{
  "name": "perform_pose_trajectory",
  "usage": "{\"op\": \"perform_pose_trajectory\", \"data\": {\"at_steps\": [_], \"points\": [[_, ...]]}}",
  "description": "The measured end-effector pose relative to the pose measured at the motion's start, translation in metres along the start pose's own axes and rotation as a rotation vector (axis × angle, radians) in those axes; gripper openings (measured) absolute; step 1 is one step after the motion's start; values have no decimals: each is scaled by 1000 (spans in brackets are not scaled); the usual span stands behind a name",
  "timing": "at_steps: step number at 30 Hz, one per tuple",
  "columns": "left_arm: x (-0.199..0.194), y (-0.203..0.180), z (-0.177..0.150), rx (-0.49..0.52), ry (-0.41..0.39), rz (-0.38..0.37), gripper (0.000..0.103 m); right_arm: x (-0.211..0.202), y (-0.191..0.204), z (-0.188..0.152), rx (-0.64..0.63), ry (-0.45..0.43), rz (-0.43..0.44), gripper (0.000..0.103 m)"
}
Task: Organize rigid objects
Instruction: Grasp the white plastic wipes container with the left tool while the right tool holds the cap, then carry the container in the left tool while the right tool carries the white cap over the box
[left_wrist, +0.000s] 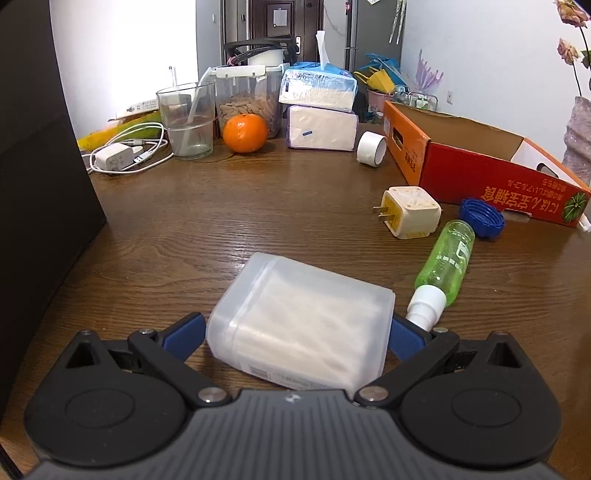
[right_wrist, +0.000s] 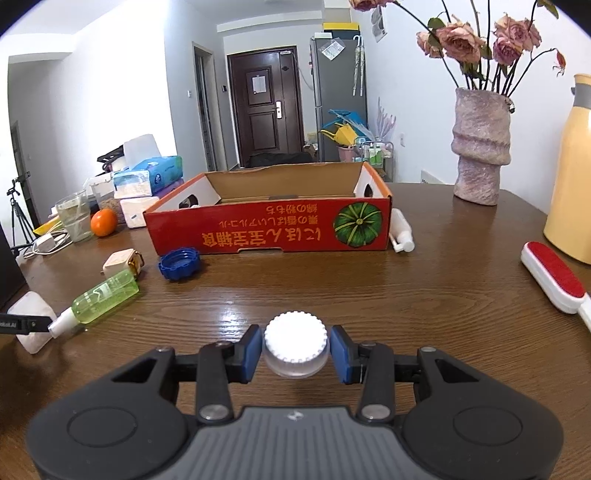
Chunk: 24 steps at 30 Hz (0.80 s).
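Observation:
My left gripper (left_wrist: 297, 332) is shut on a frosted white plastic box (left_wrist: 306, 302), its blue pads pressed to both sides, low over the wooden table (left_wrist: 258, 206). The right wrist view shows that box (right_wrist: 31, 314) at the far left edge. A small clear jar with a ribbed white cap (right_wrist: 295, 334) sits between the pads of my right gripper (right_wrist: 295, 352), which is shut on it. Ahead stands an open red and orange cardboard box (right_wrist: 269, 229), also seen as the cardboard box (left_wrist: 480, 173) at the right. Beside it lie a green spray bottle (left_wrist: 447, 258), a cream plug adapter (left_wrist: 412, 212) and a blue cap (left_wrist: 482, 216).
At the back left are an orange (left_wrist: 245, 133), a glass (left_wrist: 188, 122), tissue packs (left_wrist: 321, 127), a charger (left_wrist: 112, 157) and a tape roll (left_wrist: 371, 147). A lint brush (right_wrist: 554, 284), vase (right_wrist: 480, 147), yellow jug (right_wrist: 572, 184) and white pump bottle (right_wrist: 402, 229) are on the right.

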<state>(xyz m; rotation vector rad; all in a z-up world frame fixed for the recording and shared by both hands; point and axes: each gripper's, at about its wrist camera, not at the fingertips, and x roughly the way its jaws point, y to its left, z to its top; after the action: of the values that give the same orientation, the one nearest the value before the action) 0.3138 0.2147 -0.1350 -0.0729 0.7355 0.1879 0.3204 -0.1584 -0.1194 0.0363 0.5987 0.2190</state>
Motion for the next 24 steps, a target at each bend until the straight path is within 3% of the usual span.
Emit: {"op": "perform_pose_trajectory", "data": {"at_steps": [2, 4, 6, 17, 24], "points": [[2, 0, 0, 3, -6, 4, 98, 2, 1, -2, -3, 1, 11, 39], [5, 0, -1, 9, -1, 10, 86, 3, 2, -3, -5, 0, 19, 39], [4, 1, -2, 1, -10, 17, 84, 4, 2, -5, -4, 1, 25, 39], [-28, -8, -11, -25, -129, 92, 83, 2, 0, -8, 10, -5, 42, 39], [-60, -24, -25, -80, -198, 100, 83, -2, -1, -9, 15, -13, 68, 39]]}}
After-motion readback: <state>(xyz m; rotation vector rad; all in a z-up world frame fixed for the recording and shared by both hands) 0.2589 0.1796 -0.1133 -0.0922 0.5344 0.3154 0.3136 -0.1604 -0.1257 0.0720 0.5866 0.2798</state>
